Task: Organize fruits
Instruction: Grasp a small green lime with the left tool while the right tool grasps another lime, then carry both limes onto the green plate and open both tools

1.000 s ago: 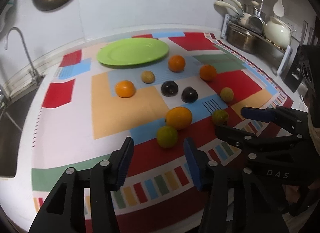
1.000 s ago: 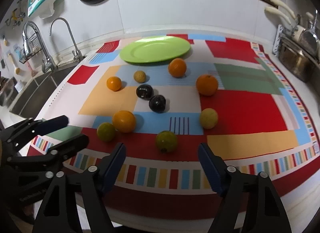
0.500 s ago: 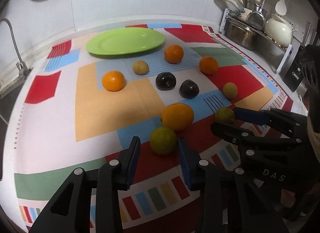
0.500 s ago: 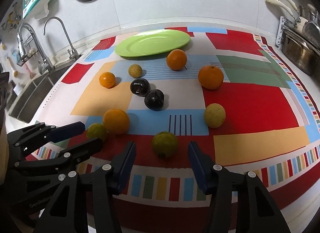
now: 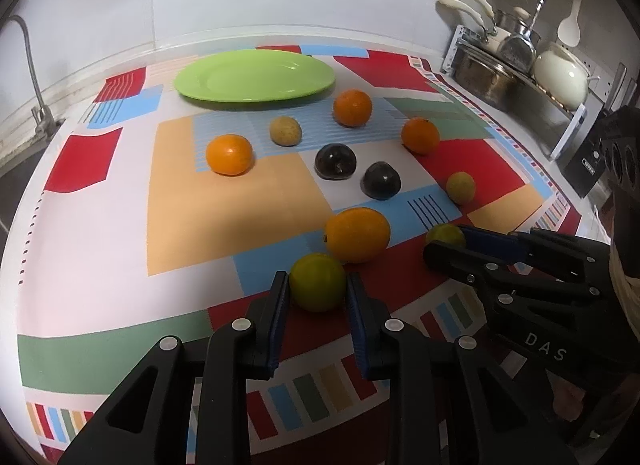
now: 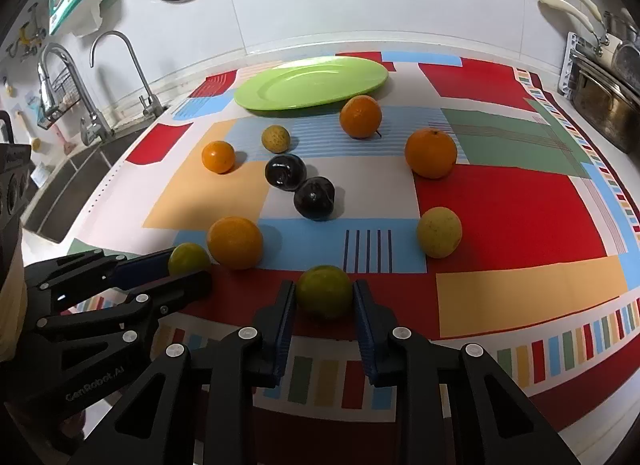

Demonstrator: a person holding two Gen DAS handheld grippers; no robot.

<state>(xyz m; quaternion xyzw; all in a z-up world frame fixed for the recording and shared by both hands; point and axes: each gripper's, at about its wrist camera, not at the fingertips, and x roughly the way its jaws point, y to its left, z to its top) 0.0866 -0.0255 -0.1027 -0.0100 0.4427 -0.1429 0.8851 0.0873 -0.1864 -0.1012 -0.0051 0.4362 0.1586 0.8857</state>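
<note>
Several fruits lie on a colourful mat: oranges, two dark plums (image 5: 335, 161), yellowish fruits and two green citrus. An empty green plate (image 5: 254, 75) sits at the back. My left gripper (image 5: 317, 294) has closed on the near-left green citrus (image 5: 317, 281), which rests on the mat beside a large orange (image 5: 357, 228). My right gripper (image 6: 324, 299) has closed on the other green citrus (image 6: 324, 291), also on the mat. Each gripper shows in the other's view, the right one (image 5: 452, 245) and the left one (image 6: 188, 269).
A sink with taps (image 6: 116, 77) lies to the left of the mat. A dish rack with pots (image 5: 516, 65) stands at the right. Two oranges (image 6: 430, 152) and a yellow fruit (image 6: 439, 231) lie right of centre. The counter's front edge is just below the grippers.
Both grippers moved forward and down to the green citrus fruits and their jaws narrowed from wide open until they touch the fruits' sides.
</note>
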